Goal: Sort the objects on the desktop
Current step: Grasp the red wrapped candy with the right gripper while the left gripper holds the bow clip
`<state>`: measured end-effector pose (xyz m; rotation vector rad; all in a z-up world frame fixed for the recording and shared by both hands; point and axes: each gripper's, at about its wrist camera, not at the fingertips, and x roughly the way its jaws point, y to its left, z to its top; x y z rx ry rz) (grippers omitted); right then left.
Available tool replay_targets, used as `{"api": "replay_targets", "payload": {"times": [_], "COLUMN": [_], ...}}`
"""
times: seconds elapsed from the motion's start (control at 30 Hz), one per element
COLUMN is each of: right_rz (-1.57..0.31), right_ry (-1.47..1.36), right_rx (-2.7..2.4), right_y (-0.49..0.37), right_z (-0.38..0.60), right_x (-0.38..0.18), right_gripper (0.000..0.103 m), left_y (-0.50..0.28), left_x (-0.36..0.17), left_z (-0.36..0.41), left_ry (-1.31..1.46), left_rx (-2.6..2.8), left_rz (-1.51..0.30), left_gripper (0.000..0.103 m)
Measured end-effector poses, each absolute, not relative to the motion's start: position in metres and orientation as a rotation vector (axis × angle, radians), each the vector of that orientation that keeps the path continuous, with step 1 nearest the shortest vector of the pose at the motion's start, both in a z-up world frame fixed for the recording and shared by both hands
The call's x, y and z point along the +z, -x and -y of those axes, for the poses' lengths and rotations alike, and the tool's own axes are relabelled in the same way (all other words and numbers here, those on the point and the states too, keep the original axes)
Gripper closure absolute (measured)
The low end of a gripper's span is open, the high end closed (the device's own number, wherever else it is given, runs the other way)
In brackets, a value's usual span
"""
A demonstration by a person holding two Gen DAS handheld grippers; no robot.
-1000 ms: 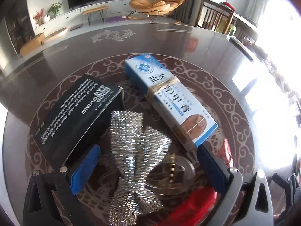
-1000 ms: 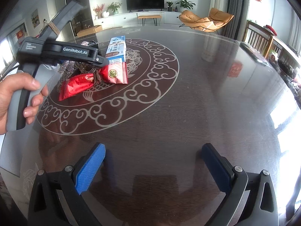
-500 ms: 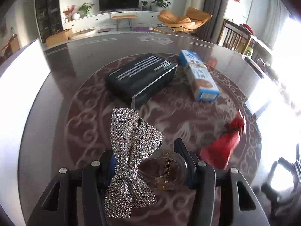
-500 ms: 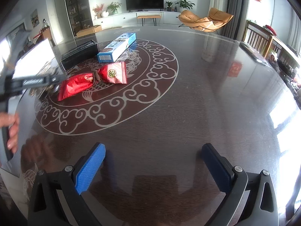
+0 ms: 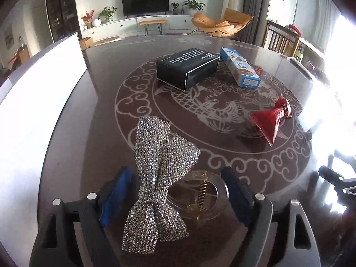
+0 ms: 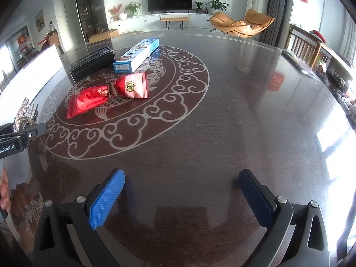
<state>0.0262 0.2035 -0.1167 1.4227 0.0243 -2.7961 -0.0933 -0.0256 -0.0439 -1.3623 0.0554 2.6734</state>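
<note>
The bow (image 5: 159, 178) is a hair clip covered in silver rhinestones, two sparkling wings pinched at a middle knot, fixed on a clear plastic clip (image 5: 200, 194) with a brass spring. It lies on the dark table (image 5: 106, 102) just outside the scroll ring, between the blue pads (image 5: 115, 195) of the left gripper (image 5: 175, 194), whose jaws have just been opening; they stand apart and neither pad presses on it. Beyond the bow, inside the ring, sit a black box (image 5: 187, 67), a blue-and-white box (image 5: 240, 69) just right of it, and red snack packets (image 5: 270, 120) to the right. Left of the bow the table's rim curves close, with a bright white panel (image 5: 37, 102) past it. The right wrist view shows what the other does not: two red packets (image 6: 109, 94) twisted together, and a wide bare stretch of table (image 6: 244, 115) to their right. There the right gripper (image 6: 181, 194) hangs over bare wood, jaws wide and empty; the bow (image 6: 21, 115) is only a sliver at the left edge.
</note>
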Motion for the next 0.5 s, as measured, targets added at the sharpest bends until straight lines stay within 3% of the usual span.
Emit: {"api": "replay_targets", "payload": {"times": [0.07,0.1,0.5], "right_rz": [-0.029,-0.029,0.011], "right_ry": [-1.425,-1.425,-1.402], "right_rx": [-2.795,-2.794,-2.815], "right_y": [-0.0262,-0.0261,-0.0294], "right_z": [-0.2029,-0.2029,-0.2050], "right_x": [-0.1171,-0.1172,-0.1132], "right_gripper": [0.001,0.001,0.001], "left_y": [0.0953,0.0949,0.0967], "left_x": [-0.0463,-0.0478,-0.0509], "left_z": [0.0270,0.0297,0.0241], "left_ry": [1.375,1.390,1.415], "left_rx": [2.651,2.648,2.651], "left_rz": [-0.045,-0.042,-0.099], "left_gripper": [0.002,0.000,0.000]}}
